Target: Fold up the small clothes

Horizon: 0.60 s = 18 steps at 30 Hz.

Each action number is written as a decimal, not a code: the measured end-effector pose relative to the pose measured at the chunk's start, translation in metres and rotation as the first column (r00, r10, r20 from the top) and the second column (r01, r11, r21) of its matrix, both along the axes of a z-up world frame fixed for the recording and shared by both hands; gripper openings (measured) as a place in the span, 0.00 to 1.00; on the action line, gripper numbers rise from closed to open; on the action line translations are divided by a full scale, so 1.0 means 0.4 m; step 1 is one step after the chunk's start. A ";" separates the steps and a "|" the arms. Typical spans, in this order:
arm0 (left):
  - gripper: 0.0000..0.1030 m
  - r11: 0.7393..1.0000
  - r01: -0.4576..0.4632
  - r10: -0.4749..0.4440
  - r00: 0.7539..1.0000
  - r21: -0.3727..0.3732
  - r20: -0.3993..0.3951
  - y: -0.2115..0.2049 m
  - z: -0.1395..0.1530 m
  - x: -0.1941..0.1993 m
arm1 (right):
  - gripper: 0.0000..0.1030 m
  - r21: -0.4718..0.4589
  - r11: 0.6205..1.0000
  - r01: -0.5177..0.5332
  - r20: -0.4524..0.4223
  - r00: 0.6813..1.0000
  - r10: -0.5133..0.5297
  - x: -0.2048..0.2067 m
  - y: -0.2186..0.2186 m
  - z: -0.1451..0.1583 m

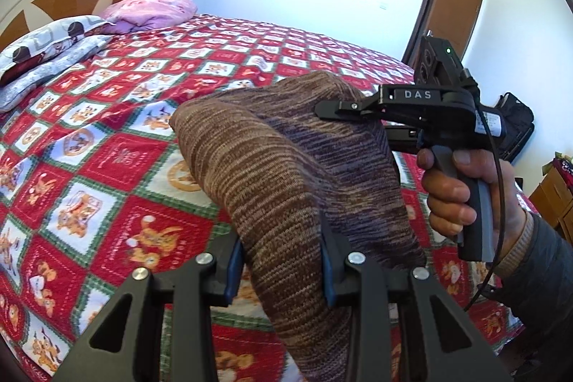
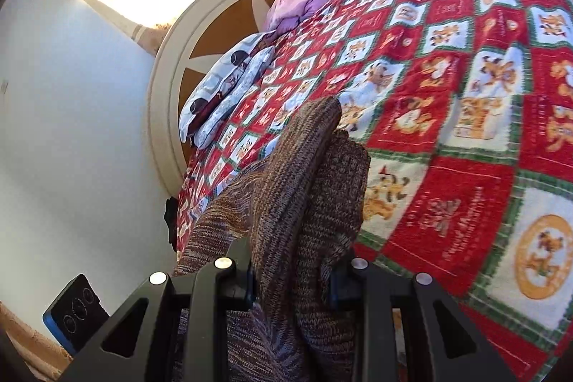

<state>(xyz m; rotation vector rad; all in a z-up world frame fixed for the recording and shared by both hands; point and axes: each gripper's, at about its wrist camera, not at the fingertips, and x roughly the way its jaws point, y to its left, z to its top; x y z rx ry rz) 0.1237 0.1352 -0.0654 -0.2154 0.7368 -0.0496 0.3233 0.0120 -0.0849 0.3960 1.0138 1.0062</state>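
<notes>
A brown and purple striped knit garment [image 1: 286, 167] hangs in the air above the bed, held by both grippers. My left gripper [image 1: 281, 269] is shut on one bunched part of it, blue pads pressing the cloth. My right gripper [image 1: 333, 111], seen from the side in the left wrist view with a hand on its handle, is shut on the garment's far upper edge. In the right wrist view the right gripper [image 2: 292, 281] clamps a thick bunch of the same knit [image 2: 304, 188], which drapes ahead and below.
A bed with a red, white and green patterned quilt [image 1: 107, 138] lies below. Pillows [image 1: 53, 52] and a pink bundle [image 1: 150, 9] sit by the headboard [image 2: 168, 77]. A brown door [image 1: 451, 13] and a wooden cabinet [image 1: 551, 196] stand to the right.
</notes>
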 end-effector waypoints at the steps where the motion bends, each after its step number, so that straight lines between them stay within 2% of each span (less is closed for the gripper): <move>1: 0.35 1.000 -0.004 0.004 1.000 0.003 -0.001 0.007 -0.003 -0.002 | 0.29 -0.002 1.000 -0.005 0.000 1.000 0.005 -0.002 0.010 -0.002; 11: 0.35 0.999 -0.036 0.036 0.999 0.008 -0.036 0.050 -0.045 -0.011 | 0.29 -0.042 0.999 -0.034 -0.027 0.999 0.033 0.001 0.101 -0.047; 18: 0.35 0.999 -0.044 0.045 0.997 0.013 -0.067 0.062 -0.093 -0.016 | 0.29 -0.077 0.997 -0.024 -0.045 0.999 0.020 0.011 0.119 -0.088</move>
